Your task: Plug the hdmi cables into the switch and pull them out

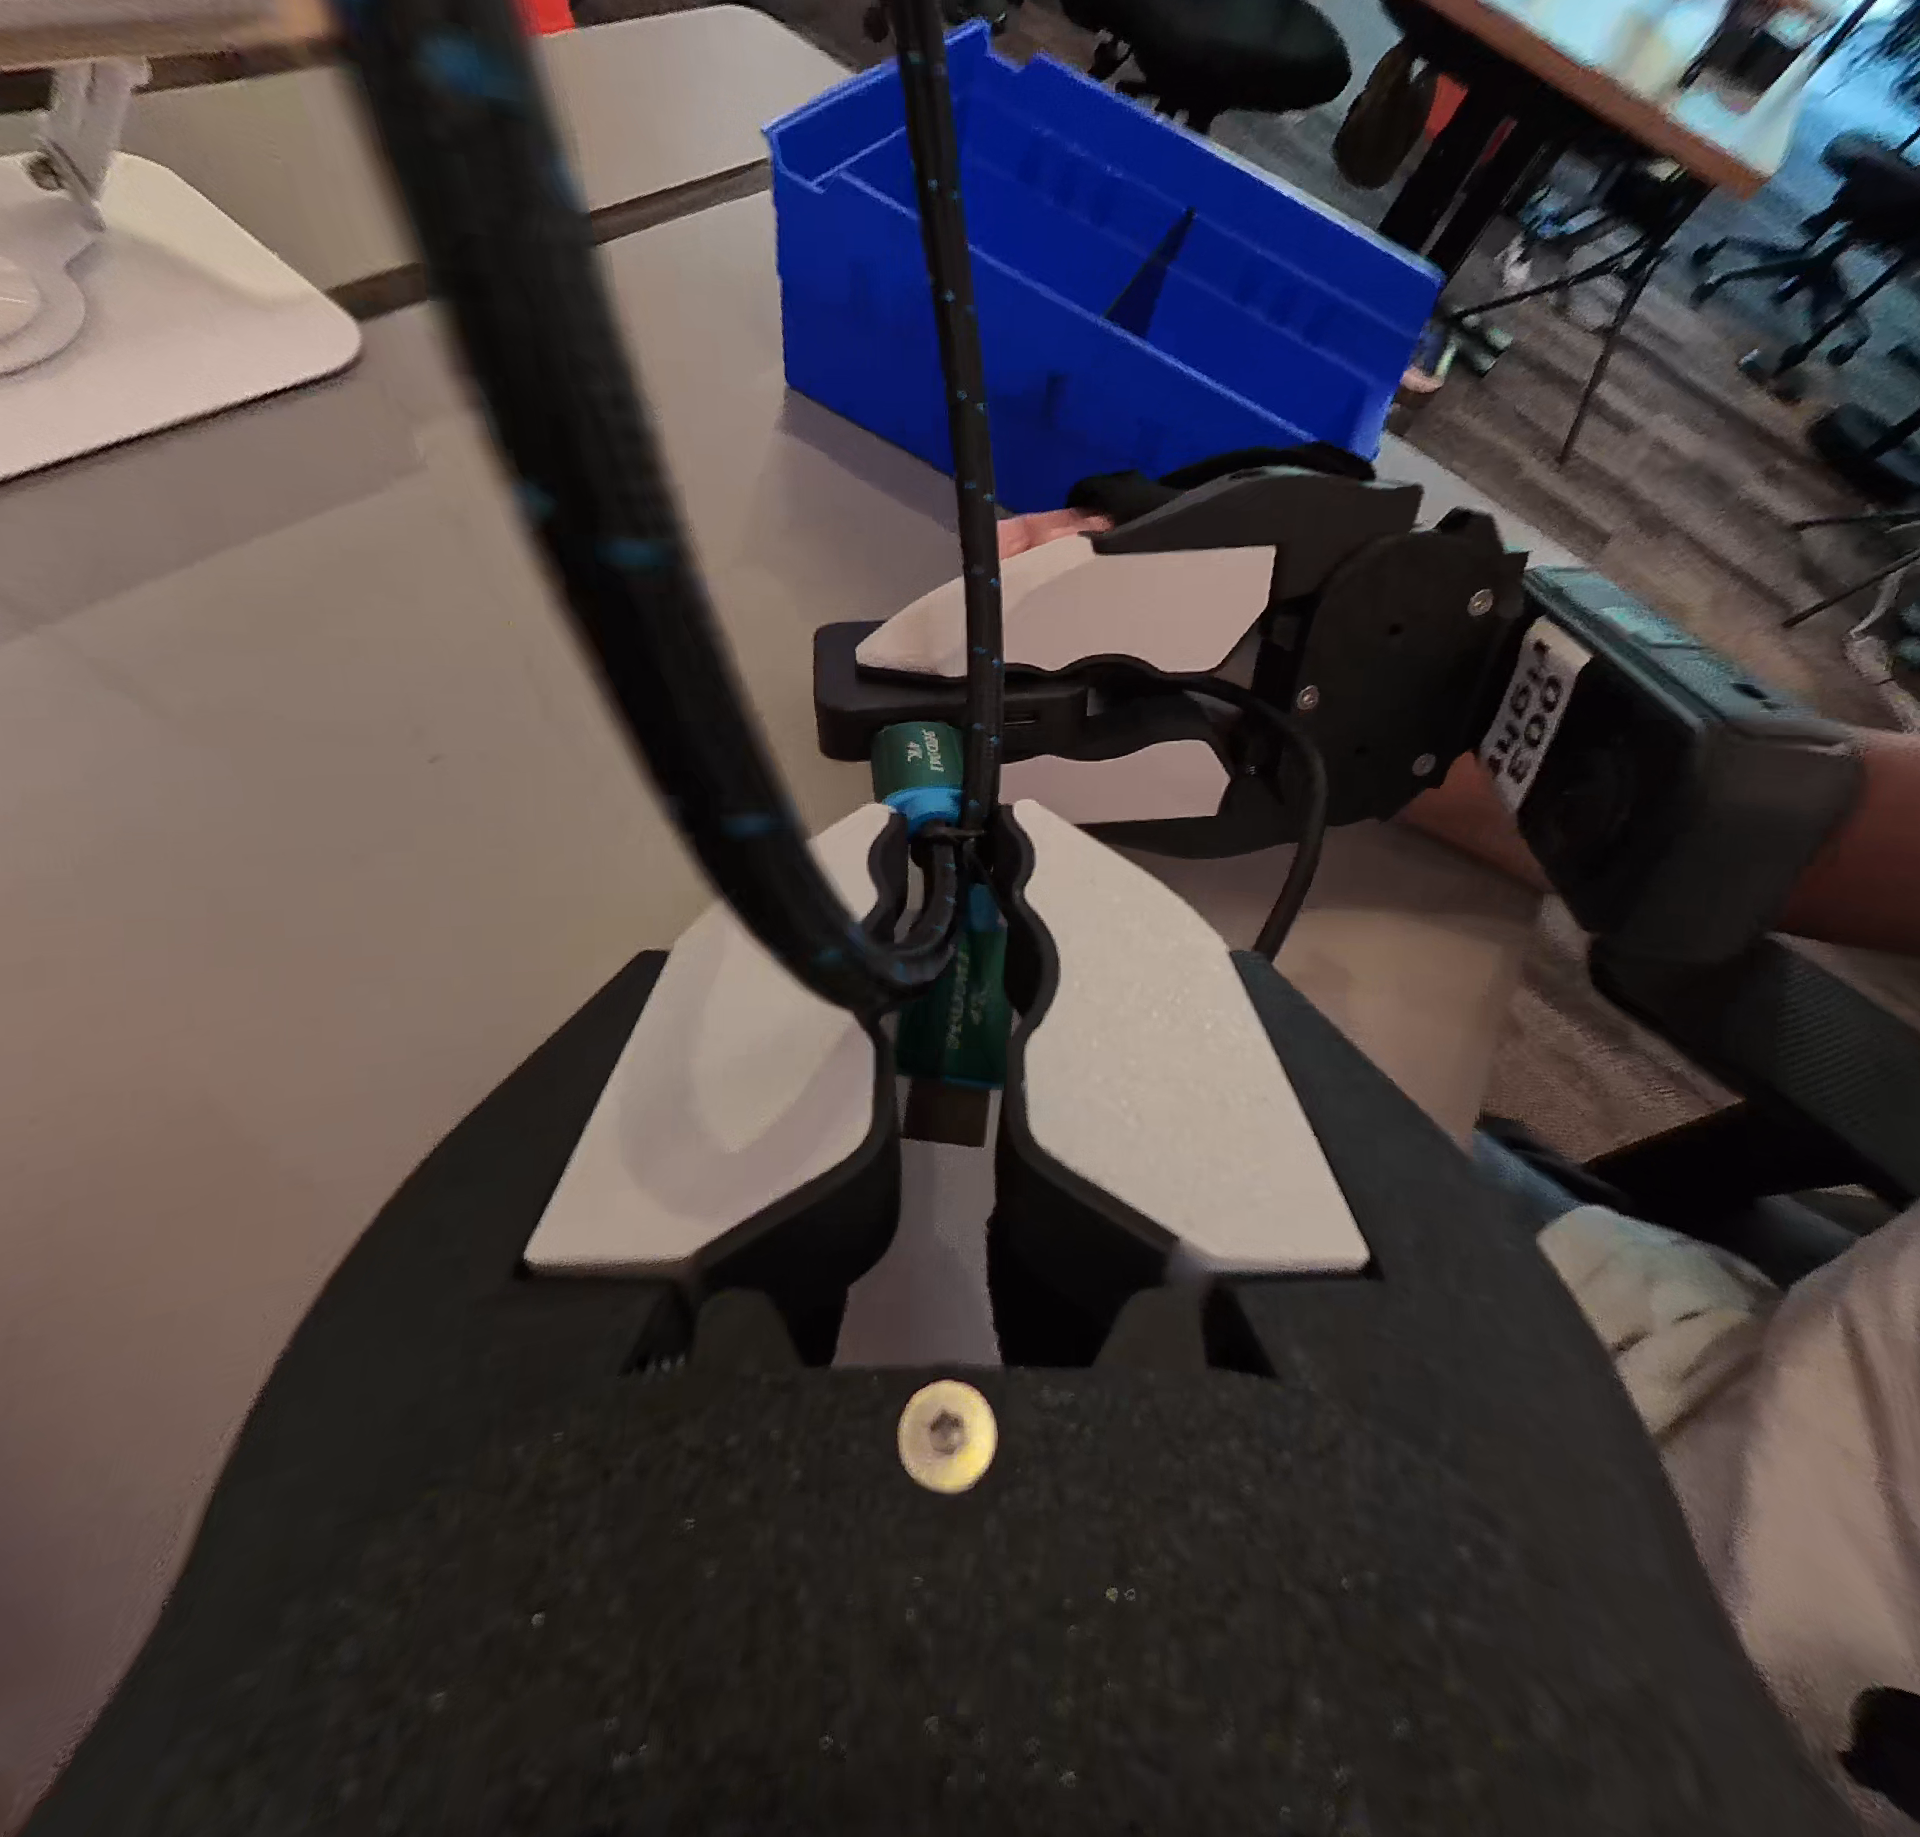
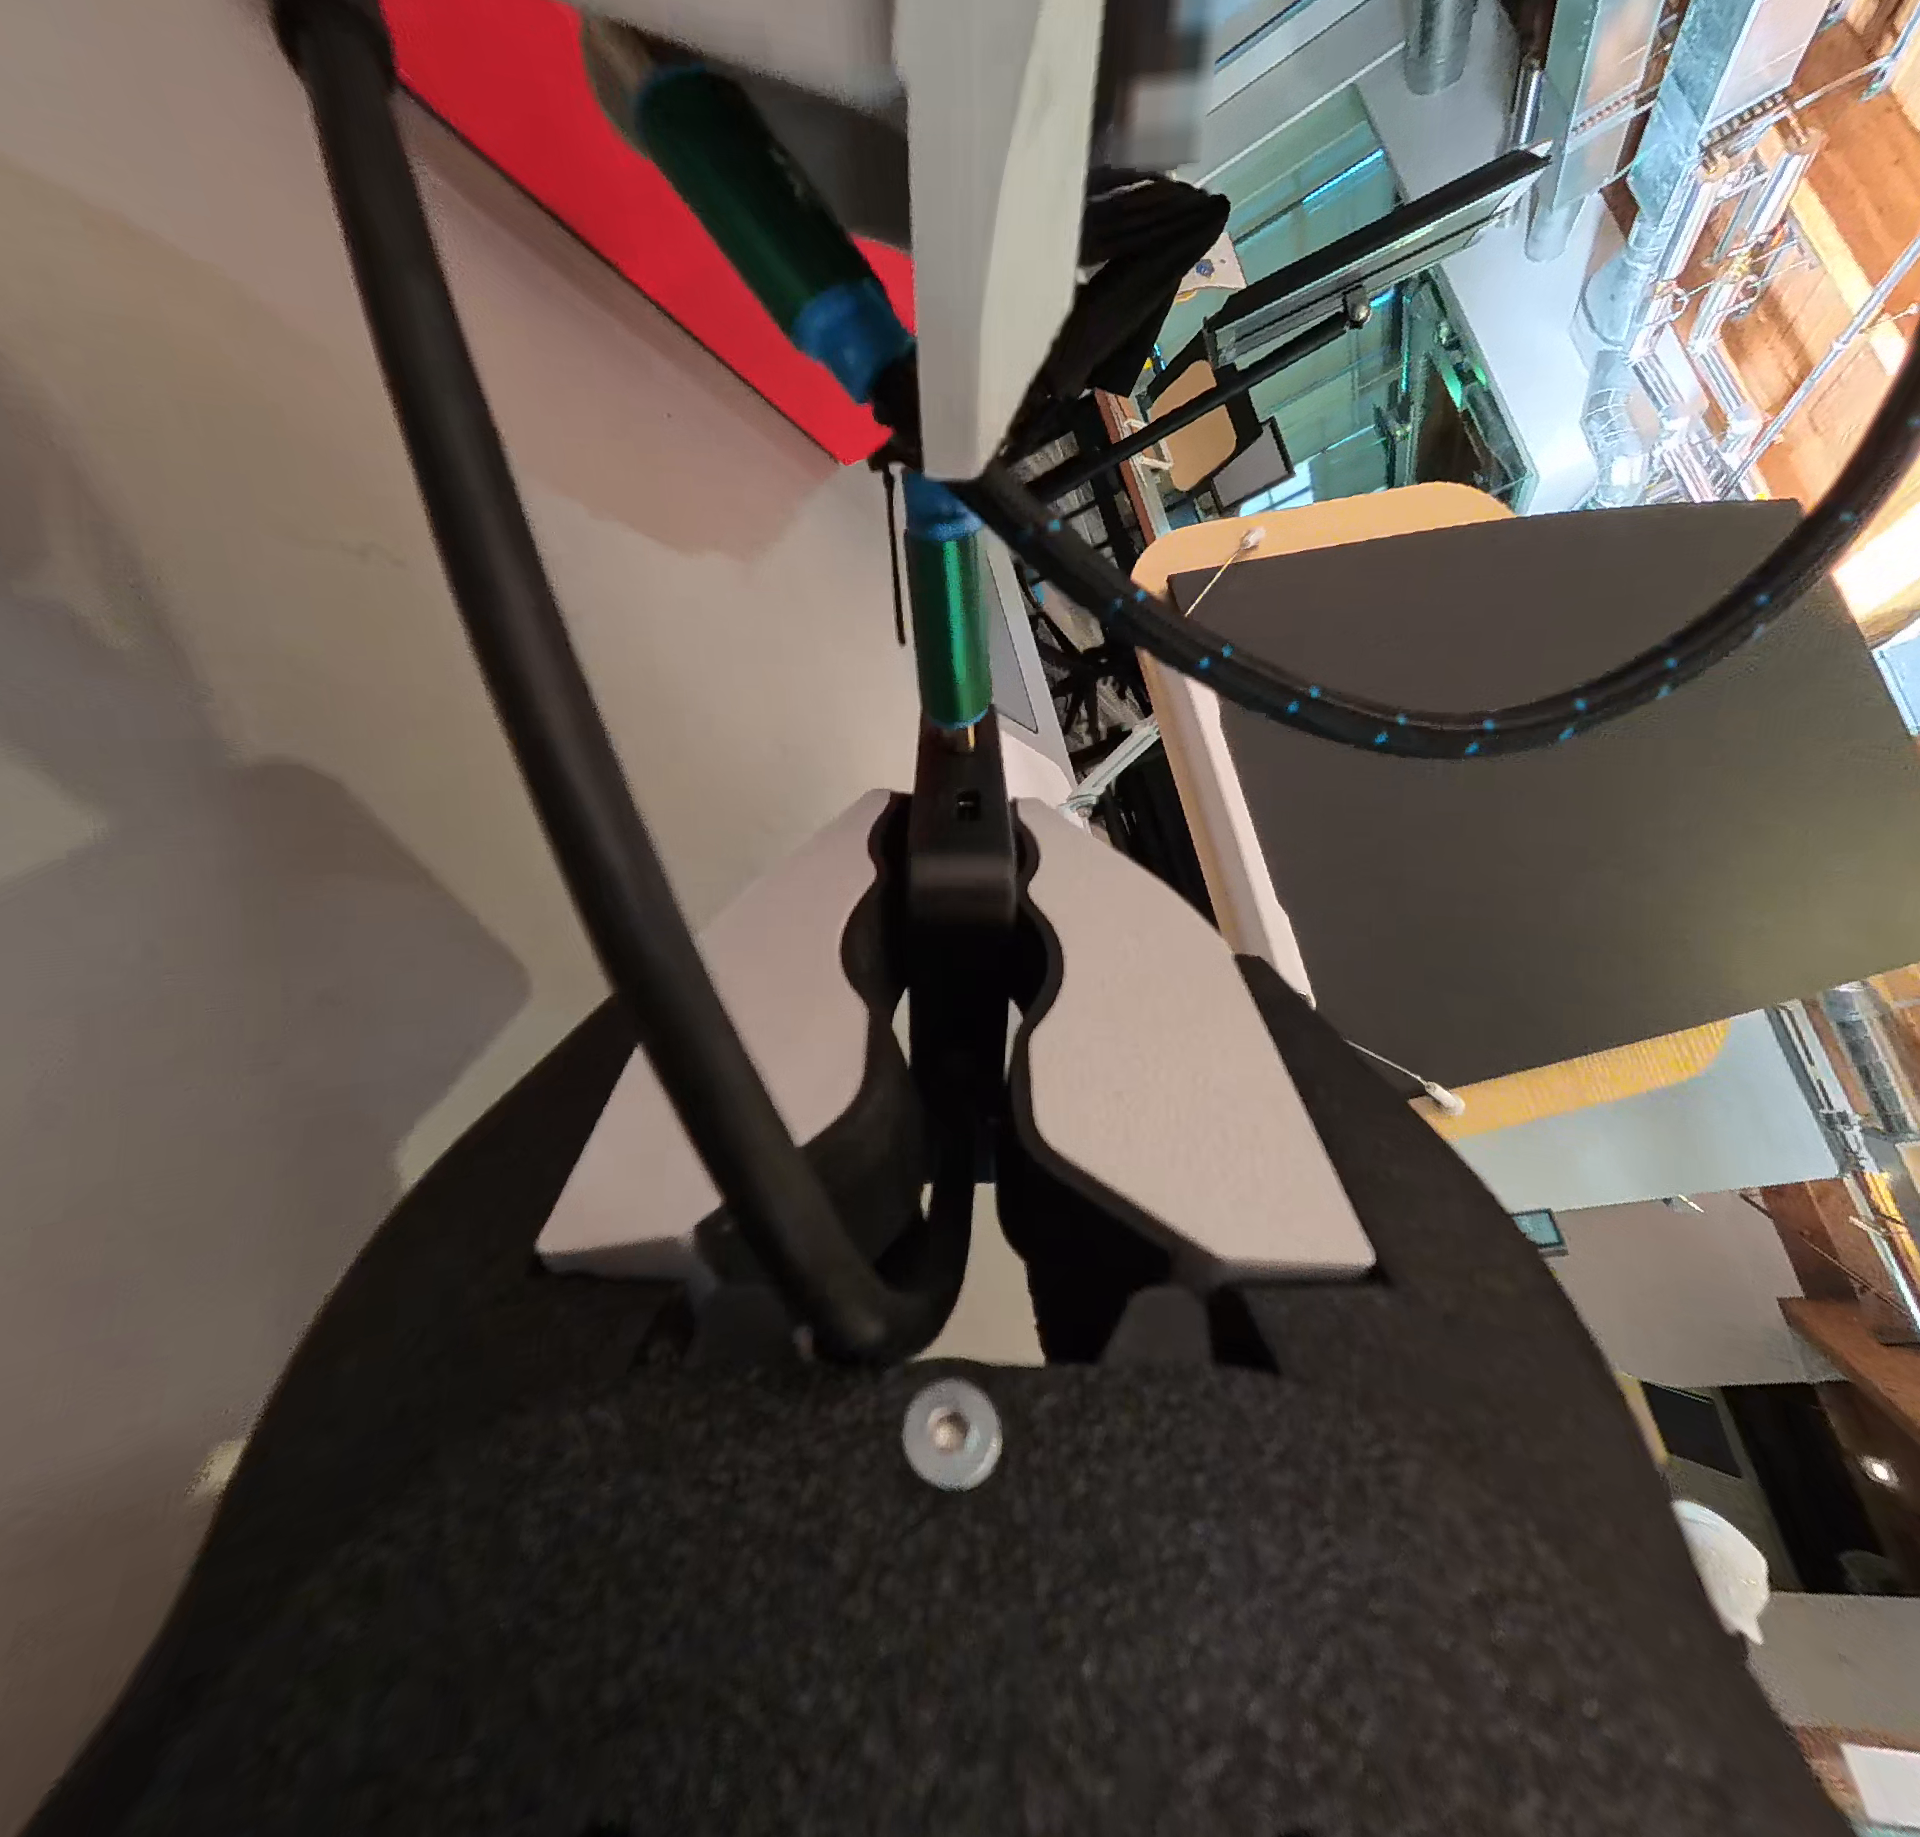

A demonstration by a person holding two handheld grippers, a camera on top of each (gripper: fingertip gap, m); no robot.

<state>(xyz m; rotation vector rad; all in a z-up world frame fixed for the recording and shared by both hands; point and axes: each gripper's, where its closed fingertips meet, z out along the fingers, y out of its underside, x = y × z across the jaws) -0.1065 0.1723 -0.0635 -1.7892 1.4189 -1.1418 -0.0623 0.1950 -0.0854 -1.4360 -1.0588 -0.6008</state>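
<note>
My left gripper (image 1: 954,831) is shut on a green HDMI plug (image 1: 951,1018) whose metal tip points back toward the camera. Its black-and-blue braided cable (image 1: 582,499) loops up and away. My right gripper (image 2: 956,811) is shut on the black switch (image 2: 961,873). It also shows in the left wrist view (image 1: 935,707), holding the switch (image 1: 852,691) just beyond my left fingertips. A second green plug (image 2: 951,634) sits in the switch's port, also seen in the left wrist view (image 1: 914,764). The held plug (image 2: 769,218) shows beside the left gripper's white finger (image 2: 977,229).
A blue plastic bin (image 1: 1091,260) stands on the grey table (image 1: 312,748) behind the switch. A white stand base (image 1: 156,312) is at the far left. The switch's thin black cable (image 2: 520,644) runs across my right fingers. Chairs and a wooden table (image 1: 1558,73) lie beyond.
</note>
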